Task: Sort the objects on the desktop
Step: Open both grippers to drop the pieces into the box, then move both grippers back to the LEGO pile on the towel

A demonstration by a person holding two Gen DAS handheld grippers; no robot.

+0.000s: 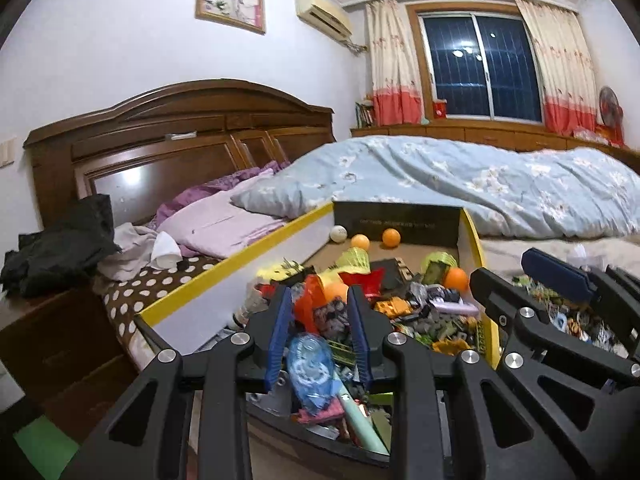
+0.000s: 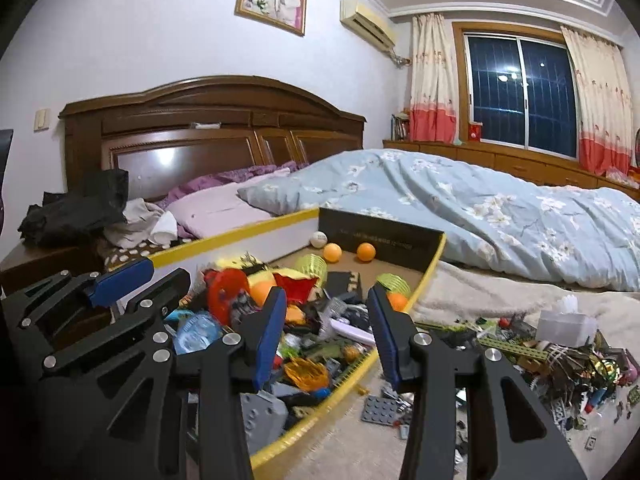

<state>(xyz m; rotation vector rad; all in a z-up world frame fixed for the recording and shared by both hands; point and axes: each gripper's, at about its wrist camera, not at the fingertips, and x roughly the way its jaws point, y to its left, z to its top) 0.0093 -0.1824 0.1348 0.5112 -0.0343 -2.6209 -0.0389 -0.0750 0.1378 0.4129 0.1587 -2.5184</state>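
Your left gripper (image 1: 320, 312) hangs over the near end of the box (image 1: 240, 256), jaws partly apart with nothing pinched between the blue pads (image 1: 280, 332); toy clutter shows through the gap but lies below, untouched. Your right gripper (image 2: 326, 328) sits just beside it, over the box's right wall, jaws somewhat wider and equally empty. Both point slightly downward toward the bed.

Working left to right, you have:

- Black clothing (image 1: 60, 248) heaped on the nightstand at far left, with pale laundry (image 1: 132, 248) beside it.
- Lilac pillows (image 1: 216, 224) against the headboard (image 1: 180, 136).
- The box, yellow-rimmed, resting on the bed. It is loaded with mixed toys: a clear blue bottle (image 1: 308, 372) at the near end, a red disc (image 2: 226, 290), a grey brick plate (image 2: 264, 412), an orange flame piece (image 2: 308, 372), and yellow-green shuttlecocks (image 1: 356, 260). At its far end, on bare cardboard, lie one white ball (image 1: 337, 234) and two orange balls (image 1: 391, 237), well apart from the pile. Another orange ball (image 1: 456, 279) sits near the right wall.
- A dark grey plate (image 2: 382, 408) on the cream blanket just outside the box.
- A second heap of small bricks (image 2: 560, 364) spread on the blanket to your right, with a tissue pack (image 2: 564, 322) at its far edge.
- The blue floral quilt (image 2: 480, 216) behind all of it.

Sorting is unfinished: items remain both inside the box and loose on the blanket.
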